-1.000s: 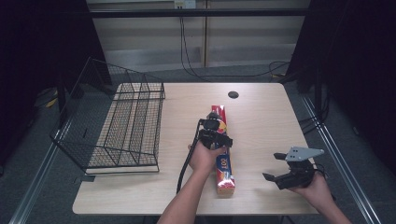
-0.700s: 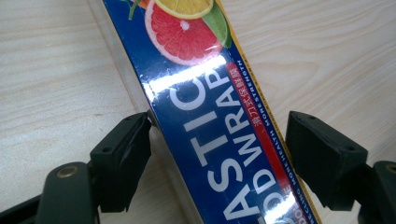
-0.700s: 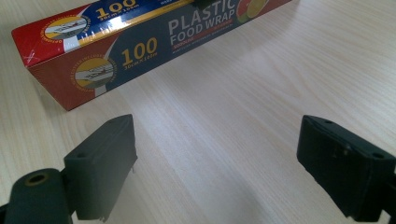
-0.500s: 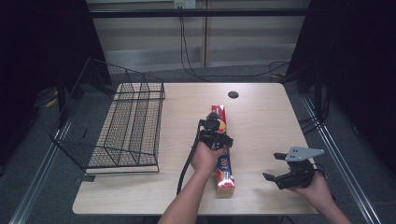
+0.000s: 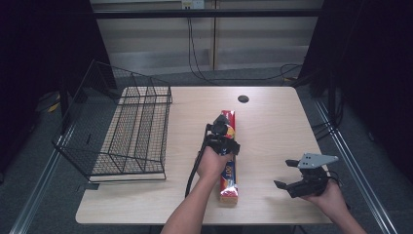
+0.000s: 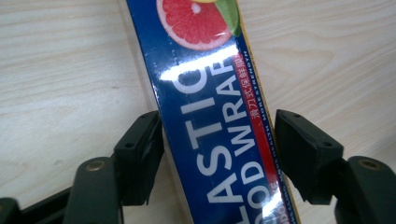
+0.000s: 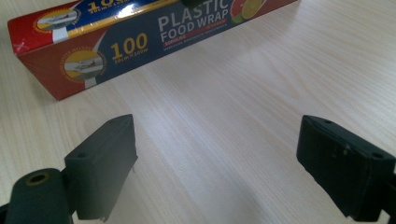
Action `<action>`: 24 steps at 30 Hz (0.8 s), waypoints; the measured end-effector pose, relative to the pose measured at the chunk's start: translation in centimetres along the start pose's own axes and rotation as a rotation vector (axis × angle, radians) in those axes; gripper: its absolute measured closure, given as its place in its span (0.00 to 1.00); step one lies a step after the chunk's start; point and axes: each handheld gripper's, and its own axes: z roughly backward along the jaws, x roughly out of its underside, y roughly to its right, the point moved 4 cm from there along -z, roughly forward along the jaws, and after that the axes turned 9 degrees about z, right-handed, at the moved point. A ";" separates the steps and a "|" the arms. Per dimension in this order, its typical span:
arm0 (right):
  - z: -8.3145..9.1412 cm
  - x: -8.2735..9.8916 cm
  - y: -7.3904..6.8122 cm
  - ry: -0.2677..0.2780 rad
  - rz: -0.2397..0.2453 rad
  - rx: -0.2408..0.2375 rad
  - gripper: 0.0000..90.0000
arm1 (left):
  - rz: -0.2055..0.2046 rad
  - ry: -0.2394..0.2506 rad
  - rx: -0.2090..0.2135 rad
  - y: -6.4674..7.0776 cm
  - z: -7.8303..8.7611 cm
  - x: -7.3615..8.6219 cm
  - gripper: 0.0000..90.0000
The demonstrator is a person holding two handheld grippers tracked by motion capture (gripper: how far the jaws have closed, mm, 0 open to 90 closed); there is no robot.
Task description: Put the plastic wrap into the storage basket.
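At frame centre on the table (image 5: 272, 122), the left gripper (image 6: 219, 154) straddles a plastic wrap box (image 5: 229, 168), jaws not yet closed; the right gripper (image 5: 302, 181) waits wide open and empty at lower right; next likely squeezing shut.

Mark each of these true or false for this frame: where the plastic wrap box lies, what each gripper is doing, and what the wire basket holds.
1. The plastic wrap box lies flat on the table. True.
2. The left gripper has the box between its jaws. True; the jaws stand on either side of the box, though the left gripper view does not settle whether they press on it.
3. The right gripper is clamped on the box's end. False; its jaws are wide open over bare table, apart from the box.
4. The wire basket holds the box. False; the box lies on the table to the right of the basket.
5. A dark round hole sits beyond the box's far end. True.
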 end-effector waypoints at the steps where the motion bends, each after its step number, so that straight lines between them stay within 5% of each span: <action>1: 0.0 0.0 0.0 0.000 0.000 0.001 0.13 | -0.001 0.001 -0.007 -0.1 0.1 0.0 0.41; 16: -0.1 -0.2 -0.2 0.001 0.012 -0.008 0.13 | 0.009 0.016 -0.037 -0.3 -0.3 -0.6 0.38; 24: 0.0 -0.1 -0.1 0.003 0.010 -0.005 0.13 | -0.004 -0.003 -0.089 0.2 -1.1 -1.3 0.38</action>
